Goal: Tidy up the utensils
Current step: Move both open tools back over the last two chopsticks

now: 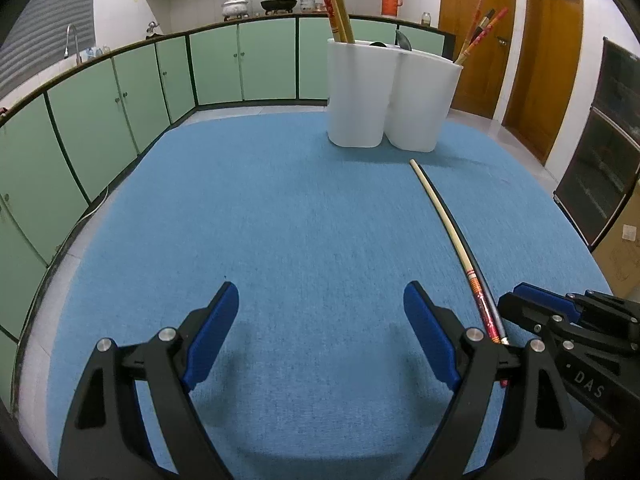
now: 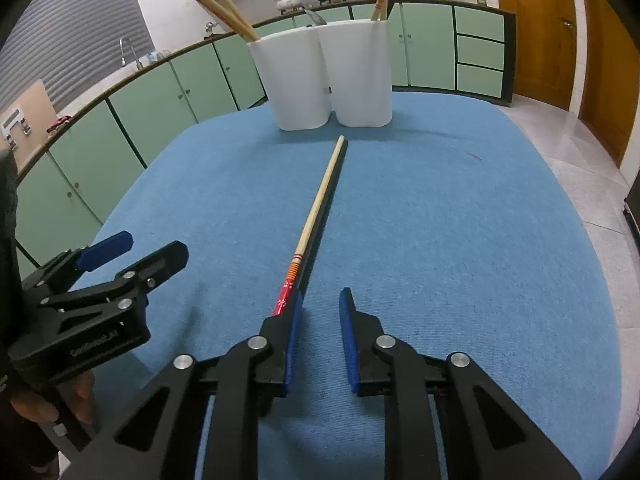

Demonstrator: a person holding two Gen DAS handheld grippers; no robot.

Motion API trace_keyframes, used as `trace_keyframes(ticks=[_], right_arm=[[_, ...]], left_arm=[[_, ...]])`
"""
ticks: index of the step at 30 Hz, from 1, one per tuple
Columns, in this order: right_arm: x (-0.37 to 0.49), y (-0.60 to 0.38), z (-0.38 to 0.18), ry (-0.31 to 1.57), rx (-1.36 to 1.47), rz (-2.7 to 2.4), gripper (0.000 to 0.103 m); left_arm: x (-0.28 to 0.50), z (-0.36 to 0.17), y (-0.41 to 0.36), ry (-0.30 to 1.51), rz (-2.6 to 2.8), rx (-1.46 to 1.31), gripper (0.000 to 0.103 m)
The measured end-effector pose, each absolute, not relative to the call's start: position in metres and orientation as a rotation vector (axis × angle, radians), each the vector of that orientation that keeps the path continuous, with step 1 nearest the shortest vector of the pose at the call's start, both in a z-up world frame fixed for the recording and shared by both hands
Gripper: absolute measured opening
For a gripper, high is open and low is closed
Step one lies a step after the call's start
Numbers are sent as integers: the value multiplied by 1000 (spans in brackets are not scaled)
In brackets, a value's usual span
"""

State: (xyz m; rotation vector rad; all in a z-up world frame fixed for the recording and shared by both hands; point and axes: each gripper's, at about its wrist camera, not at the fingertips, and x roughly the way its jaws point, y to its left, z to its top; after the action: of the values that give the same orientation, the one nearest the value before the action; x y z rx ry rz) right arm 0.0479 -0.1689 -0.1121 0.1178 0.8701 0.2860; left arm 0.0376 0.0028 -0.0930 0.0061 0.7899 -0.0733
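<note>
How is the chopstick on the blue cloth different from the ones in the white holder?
The loose chopstick lies flat on the blue cloth; the chopsticks in the holder stand tilted in the white holder. The loose chopstick is alone; the chopsticks in the holder are grouped. Both have pale wood and red patterned parts.

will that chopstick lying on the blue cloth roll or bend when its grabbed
The chopstick looks thin, straight and rigid, so it probably stays stiff rather than flexing. Its slender, seemingly round shaft may roll if nudged sideways, though the textured blue cloth should damp that. It likely weighs very little, so the open right gripper could easily flick it.
</note>
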Motion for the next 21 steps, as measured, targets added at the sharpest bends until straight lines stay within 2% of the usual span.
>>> trace_keyframes(ticks=[21], right_arm=[[52, -164, -115, 892, 98, 285, 18]], left_arm=[[41, -94, 1, 798, -79, 0, 82]])
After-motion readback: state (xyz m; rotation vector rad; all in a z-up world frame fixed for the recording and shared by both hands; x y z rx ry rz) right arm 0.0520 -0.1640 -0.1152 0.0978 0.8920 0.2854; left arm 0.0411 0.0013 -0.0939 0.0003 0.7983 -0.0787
